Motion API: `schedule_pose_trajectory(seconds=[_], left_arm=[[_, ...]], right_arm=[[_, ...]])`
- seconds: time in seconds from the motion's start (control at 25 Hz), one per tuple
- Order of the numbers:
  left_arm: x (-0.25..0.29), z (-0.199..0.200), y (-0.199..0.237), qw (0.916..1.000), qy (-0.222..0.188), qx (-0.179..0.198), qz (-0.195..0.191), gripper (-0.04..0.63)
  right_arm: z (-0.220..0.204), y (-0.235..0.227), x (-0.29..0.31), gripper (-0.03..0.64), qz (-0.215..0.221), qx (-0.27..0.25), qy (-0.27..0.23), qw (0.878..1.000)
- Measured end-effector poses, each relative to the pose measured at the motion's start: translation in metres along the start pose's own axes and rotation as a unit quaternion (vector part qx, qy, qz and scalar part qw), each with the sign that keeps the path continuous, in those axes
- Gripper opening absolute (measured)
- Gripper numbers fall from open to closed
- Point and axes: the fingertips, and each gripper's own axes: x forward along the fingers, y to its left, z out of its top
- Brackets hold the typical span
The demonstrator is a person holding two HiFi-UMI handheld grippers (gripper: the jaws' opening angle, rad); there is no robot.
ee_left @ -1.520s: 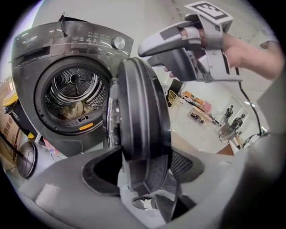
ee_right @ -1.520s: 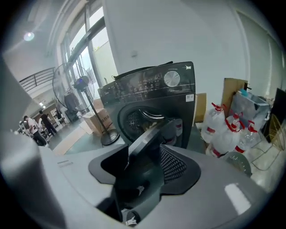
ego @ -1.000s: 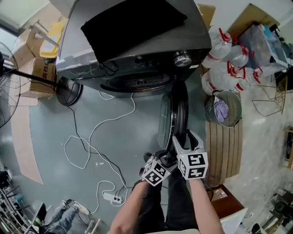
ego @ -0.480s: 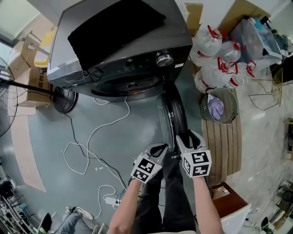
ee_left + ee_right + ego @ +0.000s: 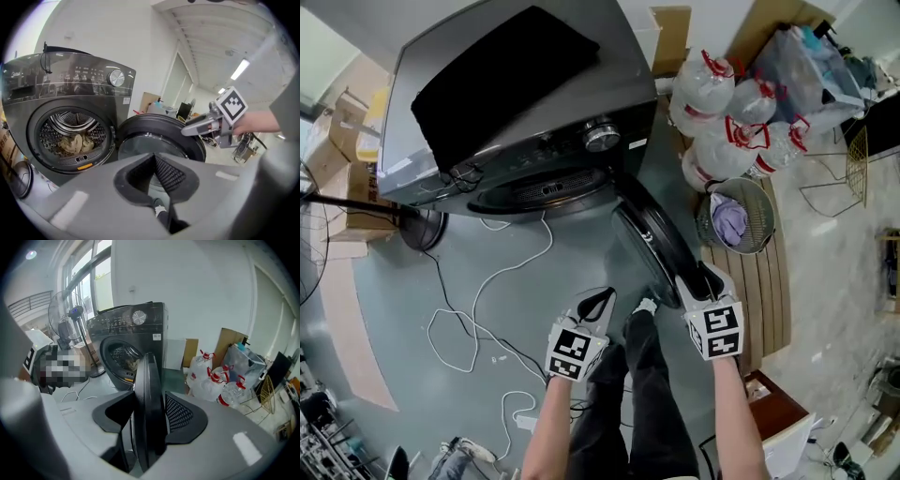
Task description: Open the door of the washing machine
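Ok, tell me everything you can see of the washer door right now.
The door is round, with a thick, glossy dark rim, plastic by its look, around a domed glass window. It is swung wide open and stands upright on edge to the right of the drum opening of the dark grey washing machine. The right gripper straddles its outer rim; its fingers have just been closing on it. Nothing else touches it.

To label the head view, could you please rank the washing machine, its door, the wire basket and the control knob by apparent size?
1. washing machine
2. door and wire basket: about alike, as the door shows nearly edge-on, so unranked
3. control knob, smallest
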Motion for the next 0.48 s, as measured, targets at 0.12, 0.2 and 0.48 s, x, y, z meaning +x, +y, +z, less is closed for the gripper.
schedule_pose_trajectory(seconds=[0.12, 0.2, 0.48], left_arm=[[-0.001, 0.008, 0.002, 1.0, -0.002, 0.005, 0.006, 0.058], [0.002, 0.015, 0.001, 0.9999, -0.007, 0.005, 0.01, 0.058], [0.022, 0.023, -0.001, 0.9999, -0.007, 0.01, 0.012, 0.058]], right_arm=[[0.001, -0.02, 0.002, 0.204, -0.002, -0.018, 0.005, 1.0], [0.005, -0.036, 0.002, 0.205, -0.008, -0.037, 0.008, 0.999], [0.018, -0.087, 0.014, 0.237, -0.041, -0.105, 0.03, 0.993]])
